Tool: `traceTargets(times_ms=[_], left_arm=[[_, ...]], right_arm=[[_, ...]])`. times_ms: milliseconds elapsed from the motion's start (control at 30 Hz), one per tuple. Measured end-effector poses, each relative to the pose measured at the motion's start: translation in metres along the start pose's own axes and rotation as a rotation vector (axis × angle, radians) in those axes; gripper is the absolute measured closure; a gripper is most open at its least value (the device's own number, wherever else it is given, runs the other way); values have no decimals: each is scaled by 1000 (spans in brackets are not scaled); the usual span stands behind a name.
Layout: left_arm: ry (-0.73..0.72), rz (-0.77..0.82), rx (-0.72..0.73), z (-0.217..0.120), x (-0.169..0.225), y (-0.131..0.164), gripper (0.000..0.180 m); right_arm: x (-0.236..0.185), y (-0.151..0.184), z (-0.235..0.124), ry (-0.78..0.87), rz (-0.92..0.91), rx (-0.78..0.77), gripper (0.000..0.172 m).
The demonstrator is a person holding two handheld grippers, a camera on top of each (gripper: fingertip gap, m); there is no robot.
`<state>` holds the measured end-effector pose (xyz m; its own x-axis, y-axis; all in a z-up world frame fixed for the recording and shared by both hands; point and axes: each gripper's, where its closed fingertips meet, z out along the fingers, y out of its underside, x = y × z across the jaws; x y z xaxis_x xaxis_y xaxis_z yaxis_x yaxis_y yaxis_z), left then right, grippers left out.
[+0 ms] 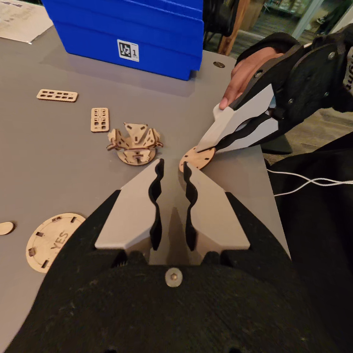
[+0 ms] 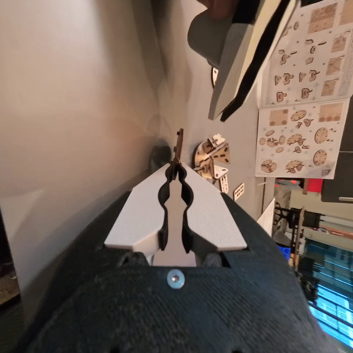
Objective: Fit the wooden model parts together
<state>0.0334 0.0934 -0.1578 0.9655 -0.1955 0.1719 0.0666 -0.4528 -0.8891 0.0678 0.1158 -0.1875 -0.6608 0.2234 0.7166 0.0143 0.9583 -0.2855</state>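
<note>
My right gripper (image 2: 175, 168) is shut on a round wooden disc with slots, seen edge-on (image 2: 179, 149). In the left wrist view the right gripper (image 1: 207, 150) pinches the far rim of this disc (image 1: 196, 158) and holds it tilted above the grey table (image 1: 57, 152). My left gripper (image 1: 173, 163) is open and empty; its right fingertip (image 1: 188, 172) stands in front of the disc's near rim without pressing on it. The left gripper also shows at the top of the right wrist view (image 2: 219, 114). A partly built wooden model (image 1: 133, 147) stands on a round base to the left of the disc; it also shows in the right wrist view (image 2: 212, 158).
Two flat wooden strips with holes (image 1: 57, 95) (image 1: 100, 120) lie behind the model. A larger engraved disc (image 1: 51, 242) and a small oval piece (image 1: 6, 228) lie at the near left. A blue bin (image 1: 133, 28) stands at the back. An instruction sheet (image 2: 298, 133) lies on the table. The left gripper's tips are roughly 6 centimetres from the right gripper's.
</note>
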Motion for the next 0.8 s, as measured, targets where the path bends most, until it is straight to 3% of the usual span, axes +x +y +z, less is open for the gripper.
traceTargets(times_ms=[200, 500, 600, 800], left_arm=[[-110, -23, 46, -10, -22, -6, 163], [-178, -57, 110, -22, -37, -14, 164], [-193, -51, 96, -22, -39, -11, 165], [-228, -1, 37, -16, -40, -3, 164]], right_arm=[[10, -5, -7, -81, 280, 113, 169], [4, -19, -4, -667, 1208, 338, 169], [-4, -19, 2, -708, 1273, 346, 169], [-8, -16, 6, -683, 1214, 336, 168]])
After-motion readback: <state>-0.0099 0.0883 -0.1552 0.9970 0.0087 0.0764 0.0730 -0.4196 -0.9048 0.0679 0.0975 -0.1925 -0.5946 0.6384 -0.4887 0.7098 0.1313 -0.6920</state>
